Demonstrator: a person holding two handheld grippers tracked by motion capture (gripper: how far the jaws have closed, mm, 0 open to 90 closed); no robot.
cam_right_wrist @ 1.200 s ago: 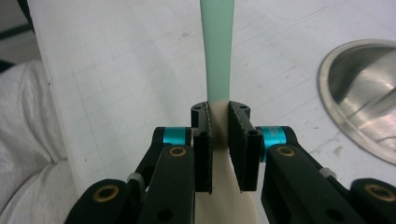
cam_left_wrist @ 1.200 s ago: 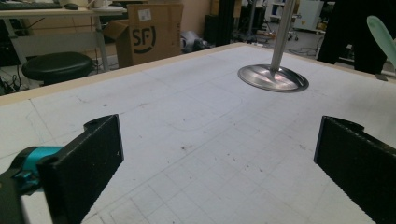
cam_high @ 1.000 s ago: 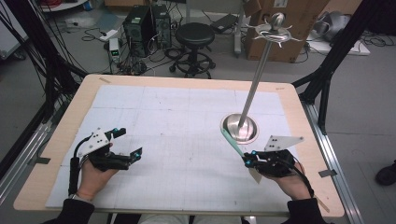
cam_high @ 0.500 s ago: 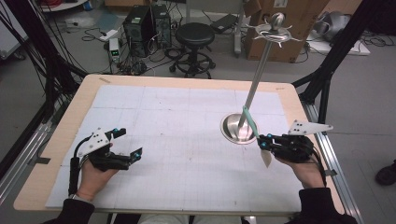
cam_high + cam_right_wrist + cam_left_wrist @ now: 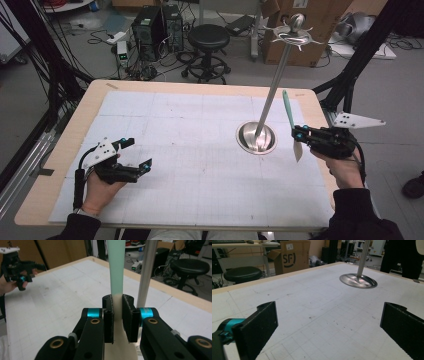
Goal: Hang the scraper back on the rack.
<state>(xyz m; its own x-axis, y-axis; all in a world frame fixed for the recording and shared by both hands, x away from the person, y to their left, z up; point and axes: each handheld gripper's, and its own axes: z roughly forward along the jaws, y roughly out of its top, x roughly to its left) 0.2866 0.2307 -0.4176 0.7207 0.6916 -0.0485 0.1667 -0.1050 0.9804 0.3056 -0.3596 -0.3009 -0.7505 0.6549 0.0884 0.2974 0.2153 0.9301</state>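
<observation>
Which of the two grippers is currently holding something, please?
The right gripper: its jaws are shut on the spatula with the green handle, beside the metal stand. The left gripper rests open on the table, holding nothing.

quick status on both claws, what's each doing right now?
Left claw: open, nothing between its jaws.
Right claw: closed on the spatula, green handle pointing up.

Legible text: "SF" logo printed in black on cardboard box (image 5: 294, 256) behind worktop. Nothing else readable.
</observation>
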